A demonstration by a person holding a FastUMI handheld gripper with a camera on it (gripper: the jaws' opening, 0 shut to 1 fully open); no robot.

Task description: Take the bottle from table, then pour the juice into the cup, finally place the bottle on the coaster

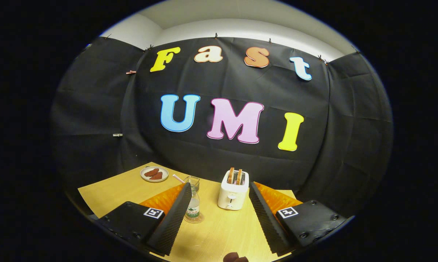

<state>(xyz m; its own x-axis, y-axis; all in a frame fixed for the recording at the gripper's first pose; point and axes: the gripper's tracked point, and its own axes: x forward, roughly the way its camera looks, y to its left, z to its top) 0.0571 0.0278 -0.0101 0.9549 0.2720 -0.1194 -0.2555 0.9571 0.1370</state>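
One bottle (193, 207) stands upright on one coaster (194, 218) on the surface (219, 233), partly behind the left finger. One glass cup (193, 183) is just beyond it. The jaws (219, 214) are spread, gripping nothing. One toaster (233, 190) holds two slices; one plate (154, 174) carries perhaps two pieces. Bottle label unreadable.

Gripper (220, 214) up close, fingers spread wide with nothing between them — ribbed inner faces, square black-and-white tags, screws dotting each mount block, flanking the toaster (233, 190).
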